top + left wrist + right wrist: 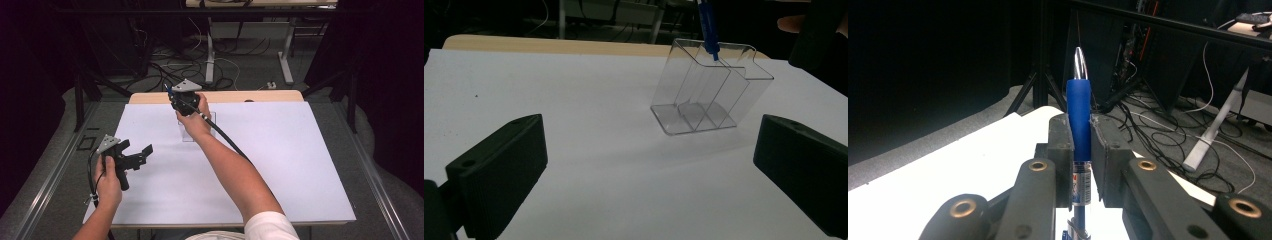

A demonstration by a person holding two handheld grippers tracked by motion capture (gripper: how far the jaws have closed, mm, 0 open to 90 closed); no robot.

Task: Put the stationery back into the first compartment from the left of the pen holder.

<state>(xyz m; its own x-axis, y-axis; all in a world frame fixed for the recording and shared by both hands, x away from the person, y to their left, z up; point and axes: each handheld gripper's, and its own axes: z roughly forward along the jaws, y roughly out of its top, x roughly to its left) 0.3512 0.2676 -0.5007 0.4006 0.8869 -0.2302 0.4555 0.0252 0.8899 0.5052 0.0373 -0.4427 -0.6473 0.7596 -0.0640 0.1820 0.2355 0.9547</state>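
A clear plastic holder (709, 97) with several slots stands tilted on the white table top (280, 160); in the high view the holder (200, 132) is partly hidden behind the person's right hand. My right gripper (1080, 135) is shut on a blue pen (1078, 107), jaws pressed against its rubber grip. In the high view the right gripper (182, 97) hangs over the holder's far side. From the left gripper view, the pen (709, 30) reaches down to the holder's top rim. My left gripper (135, 148) rests at the table's left, open and holding nothing, facing the holder (649, 170).
A wooden table edge (235, 96) runs along the far side of the white top. Cables and table legs (210, 55) lie on the floor beyond. The right gripper's black cable (225, 137) trails along the forearm. Dark frame posts stand at both sides.
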